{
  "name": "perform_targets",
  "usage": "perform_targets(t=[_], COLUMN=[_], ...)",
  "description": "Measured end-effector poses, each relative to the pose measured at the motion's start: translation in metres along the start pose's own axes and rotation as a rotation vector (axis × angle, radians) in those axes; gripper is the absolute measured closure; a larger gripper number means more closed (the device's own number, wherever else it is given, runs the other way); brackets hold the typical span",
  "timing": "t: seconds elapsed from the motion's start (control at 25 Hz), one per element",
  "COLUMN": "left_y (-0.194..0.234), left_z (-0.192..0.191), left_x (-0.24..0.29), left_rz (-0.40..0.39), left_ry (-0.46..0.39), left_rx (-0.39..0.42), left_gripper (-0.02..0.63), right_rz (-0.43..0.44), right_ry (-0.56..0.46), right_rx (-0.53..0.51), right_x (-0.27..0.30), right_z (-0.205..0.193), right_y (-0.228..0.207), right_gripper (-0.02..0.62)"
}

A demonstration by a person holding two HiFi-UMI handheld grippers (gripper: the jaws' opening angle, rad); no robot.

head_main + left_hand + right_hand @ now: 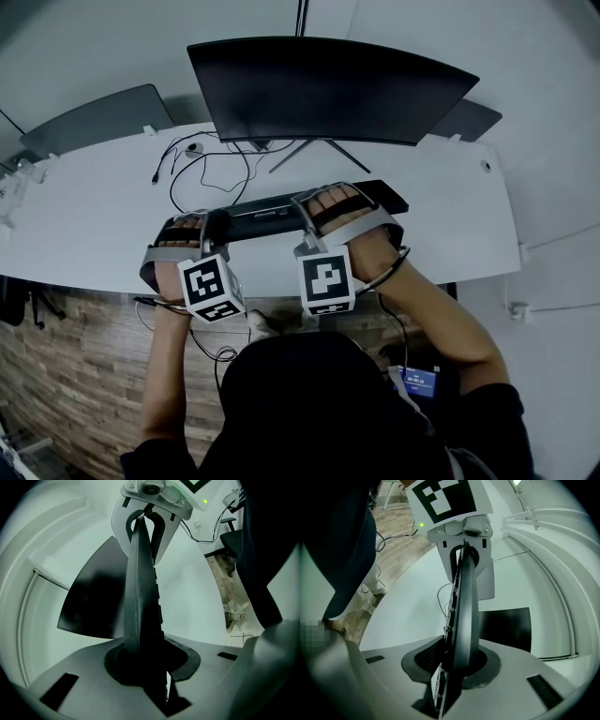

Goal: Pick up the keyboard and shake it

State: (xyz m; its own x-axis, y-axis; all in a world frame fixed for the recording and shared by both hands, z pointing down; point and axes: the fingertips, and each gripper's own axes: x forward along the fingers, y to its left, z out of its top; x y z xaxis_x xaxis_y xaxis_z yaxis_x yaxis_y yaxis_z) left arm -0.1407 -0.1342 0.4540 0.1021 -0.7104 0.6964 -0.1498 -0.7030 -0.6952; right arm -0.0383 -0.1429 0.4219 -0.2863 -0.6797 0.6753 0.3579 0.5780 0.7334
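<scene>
Two grippers hold the black keyboard [267,217] in front of the monitor [328,89], just nearer the person than its stand. The left gripper [208,230] has its jaws clamped on the keyboard's left end, and the right gripper [330,208] is clamped on its right part. Each gripper view shows the keyboard edge-on between the pads. Its right end sits closer to the monitor. Loose cables [202,164] lie on the white desk [94,216] left of the stand.
</scene>
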Motion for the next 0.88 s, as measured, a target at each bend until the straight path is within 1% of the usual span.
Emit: perform_targets(t=[0.2,0.36,0.56,0.68,0.76,0.88], left_y=[0.001,0.002,0.011,0.014,0.015,0.018], left_z=[0.002,0.004,0.009,0.012,0.017,0.025], left_x=[0.003,0.003,0.001,0.001,-0.001,-0.008], left_rz=[0.014,0.040,0.084,0.109,0.128,0.155], left_ry=[-0.001,-0.003,-0.040,-0.050,-0.074,-0.140], left_rx=[0.010,0.006,-0.020,-0.032,-0.034,-0.058], left_gripper=[0.512,0.500,0.444,0.426,0.419,0.412], right_rz=[0.025,0.019,0.010,0.002,-0.005,0.016], right_ry=[0.009,0.010,0.013,0.013,0.011,0.016], right_rx=[0.030,0.054,0.081,0.094,0.111,0.129], right_x=[0.002,0.001,0.001,0.001,0.001,0.001], right_z=[-0.003,-0.006,-0.008,-0.011,-0.013,-0.018], right_y=[0.003,0.003,0.001,0.000,-0.002,0.000], right_gripper=[0.503,0.511,0.514,0.514,0.514,0.514])
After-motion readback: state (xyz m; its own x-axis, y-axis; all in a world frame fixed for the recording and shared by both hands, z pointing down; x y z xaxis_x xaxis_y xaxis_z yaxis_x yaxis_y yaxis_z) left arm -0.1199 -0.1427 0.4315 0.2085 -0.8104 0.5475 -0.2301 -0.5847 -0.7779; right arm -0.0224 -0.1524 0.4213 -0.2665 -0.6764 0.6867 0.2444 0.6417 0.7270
